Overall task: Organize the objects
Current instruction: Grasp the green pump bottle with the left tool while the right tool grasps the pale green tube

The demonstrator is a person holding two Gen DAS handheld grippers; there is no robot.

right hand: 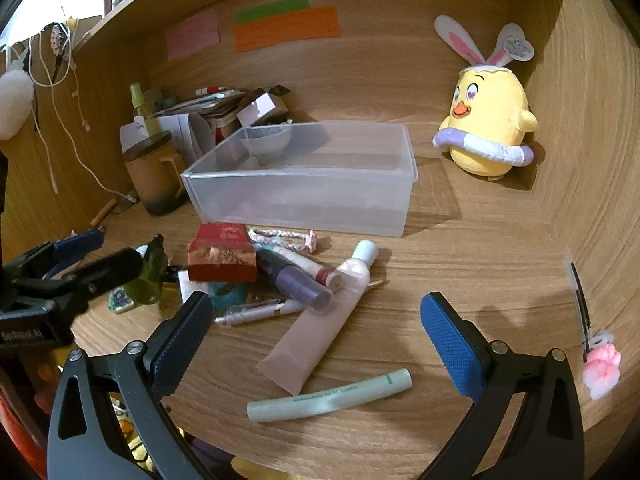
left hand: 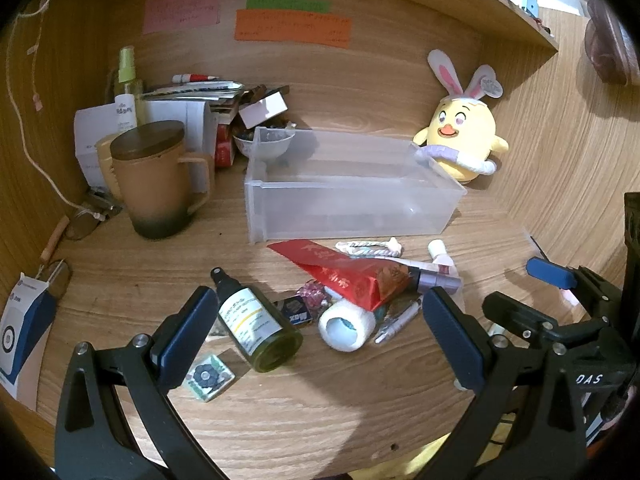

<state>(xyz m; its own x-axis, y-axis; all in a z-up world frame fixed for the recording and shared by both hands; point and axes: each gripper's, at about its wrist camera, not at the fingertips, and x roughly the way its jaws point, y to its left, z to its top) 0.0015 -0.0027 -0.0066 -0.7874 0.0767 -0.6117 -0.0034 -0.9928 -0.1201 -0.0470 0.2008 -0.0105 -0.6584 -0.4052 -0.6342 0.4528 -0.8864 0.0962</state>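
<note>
A clear plastic bin stands empty on the wooden desk. In front of it lies a pile: a green spray bottle, a red packet, a white tape roll, a purple tube, a pink tube, a pen and a pale green tube. My left gripper is open, low over the bottle and roll. My right gripper is open above the pink tube. Neither holds anything.
A brown lidded mug and stacked boxes and papers stand at the back left. A yellow chick plush sits at the back right. A small square tile lies by the left finger. Wooden walls close in on both sides.
</note>
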